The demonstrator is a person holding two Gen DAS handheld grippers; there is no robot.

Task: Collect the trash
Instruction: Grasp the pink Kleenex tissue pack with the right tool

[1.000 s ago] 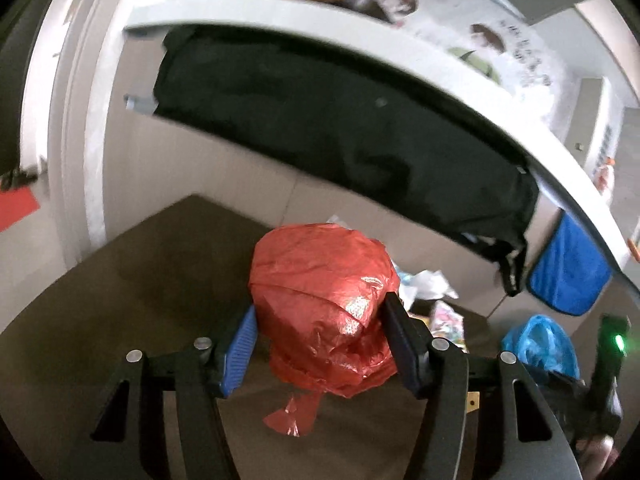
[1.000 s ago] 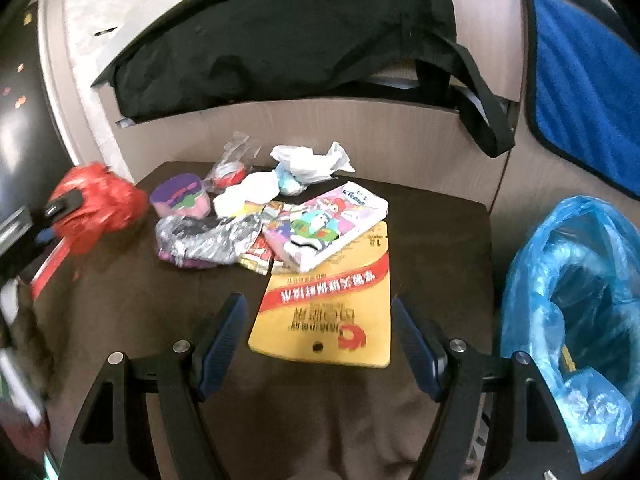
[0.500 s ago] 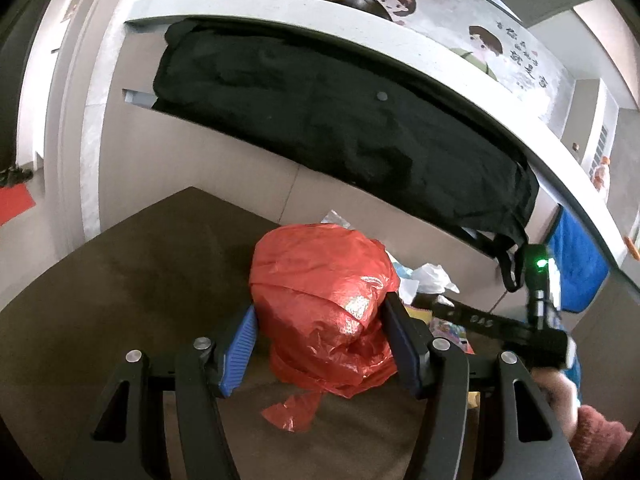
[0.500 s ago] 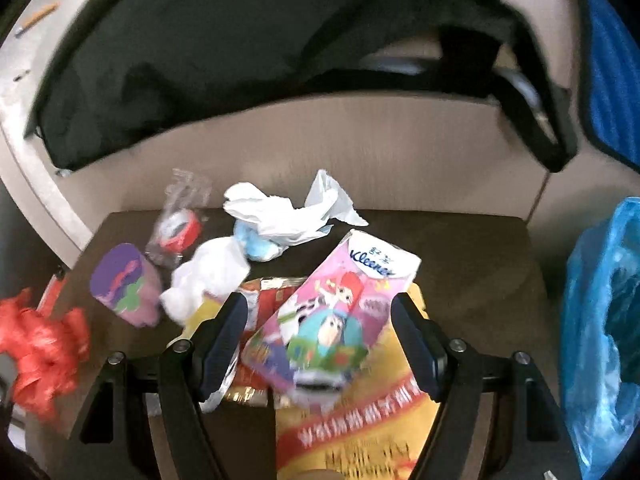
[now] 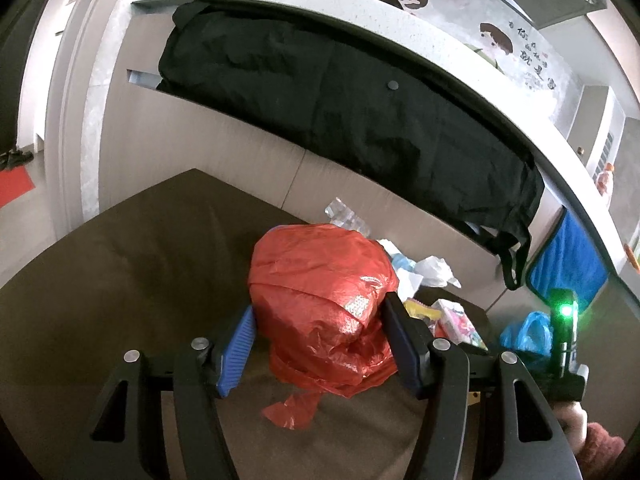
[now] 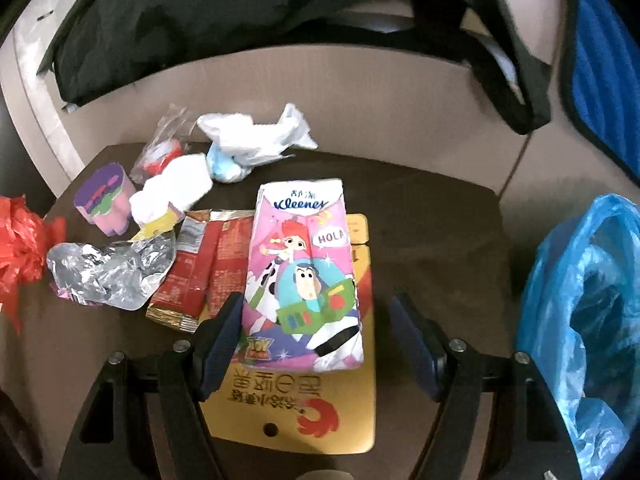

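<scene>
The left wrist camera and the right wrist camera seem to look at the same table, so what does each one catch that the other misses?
Only the left view shows the left gripper closed on the bulging red plastic bag, the grey counter top above, and the right hand's device with its green light.

Only the right view shows the right gripper open over the Kleenex tissue pack, plus the yellow card beneath it, the purple cup and the crumpled foil wrapper.

Both show the dark table, the black bag hanging behind, and the blue plastic bag.
</scene>
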